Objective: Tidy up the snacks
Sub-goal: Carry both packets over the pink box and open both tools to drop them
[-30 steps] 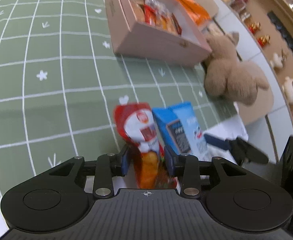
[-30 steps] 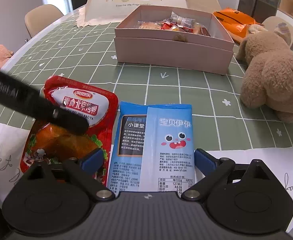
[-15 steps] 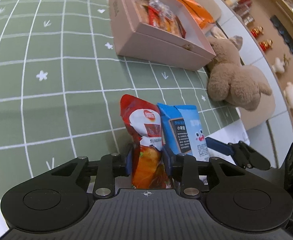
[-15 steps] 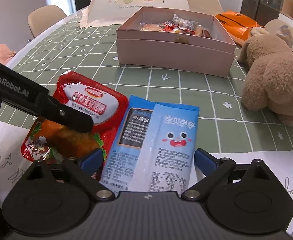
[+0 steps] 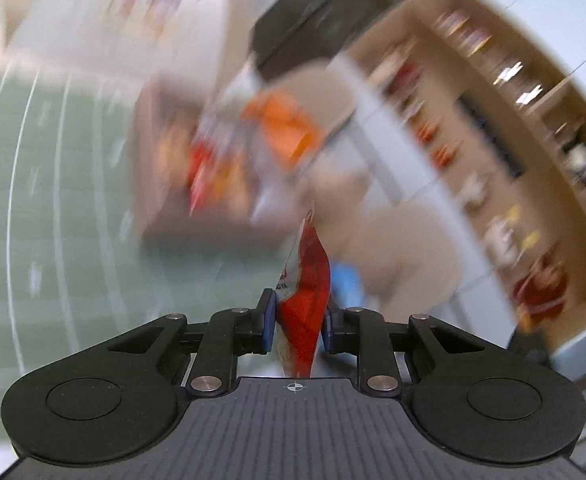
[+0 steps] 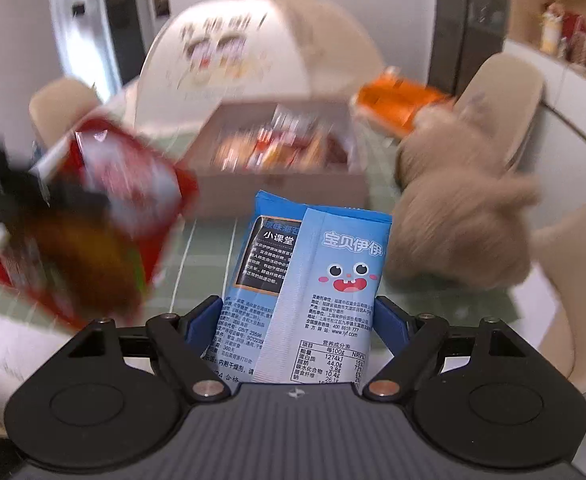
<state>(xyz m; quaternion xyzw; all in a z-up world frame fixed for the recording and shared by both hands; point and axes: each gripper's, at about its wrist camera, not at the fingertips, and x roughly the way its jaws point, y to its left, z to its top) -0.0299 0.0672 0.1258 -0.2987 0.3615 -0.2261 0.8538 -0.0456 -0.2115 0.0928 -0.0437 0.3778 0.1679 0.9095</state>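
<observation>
My left gripper [image 5: 296, 322] is shut on a red snack pouch [image 5: 305, 300], held edge-on and lifted above the green tablecloth [image 5: 53, 240]. The same red pouch [image 6: 105, 208] shows blurred at the left of the right wrist view, in the air. My right gripper [image 6: 299, 324] holds a blue seaweed packet [image 6: 317, 276] between its blue pads [image 6: 389, 316]; its jaws are closing and press on the packet's sides, and the packet is lifted off the table. The pink box [image 6: 281, 168] with several snacks stands beyond, blurred.
A brown teddy bear [image 6: 461, 224] sits right of the box. An orange bag [image 6: 397, 100] lies behind it, and a white mesh food cover [image 6: 253, 48] stands at the back. Beige chairs [image 6: 505, 96] surround the table. Wall shelves [image 5: 493, 120] with ornaments line the right.
Both grippers have risen with their packets: the red pouch and the blue packet have left the table. The left jaws have shut tight; the right jaws have narrowed onto the blue packet.
</observation>
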